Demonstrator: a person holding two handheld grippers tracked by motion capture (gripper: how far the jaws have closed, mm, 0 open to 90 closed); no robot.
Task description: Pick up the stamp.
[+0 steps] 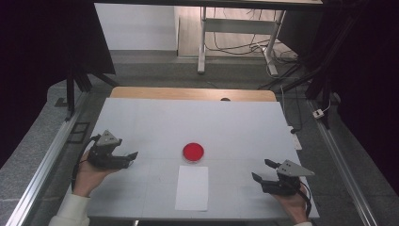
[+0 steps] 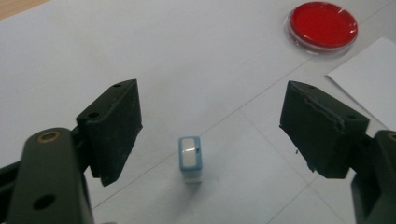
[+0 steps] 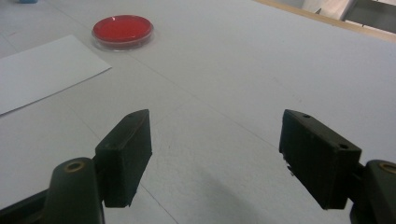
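White tabletop (image 1: 141,122) is spreading under both of your hands. Between the spread jaws of your left gripper (image 2: 210,126), a small blue block (image 2: 190,158) with a white top face is standing on the surface, touching neither pad. It is narrow and boxy, and in the left gripper view its long axis is running away from the camera, straight up the gap. You are holding that gripper released with nothing clamped. Your right gripper (image 3: 215,154) is also gaping wide over bare table. A red dish (image 1: 193,152) is sitting near a white sheet (image 1: 192,187).
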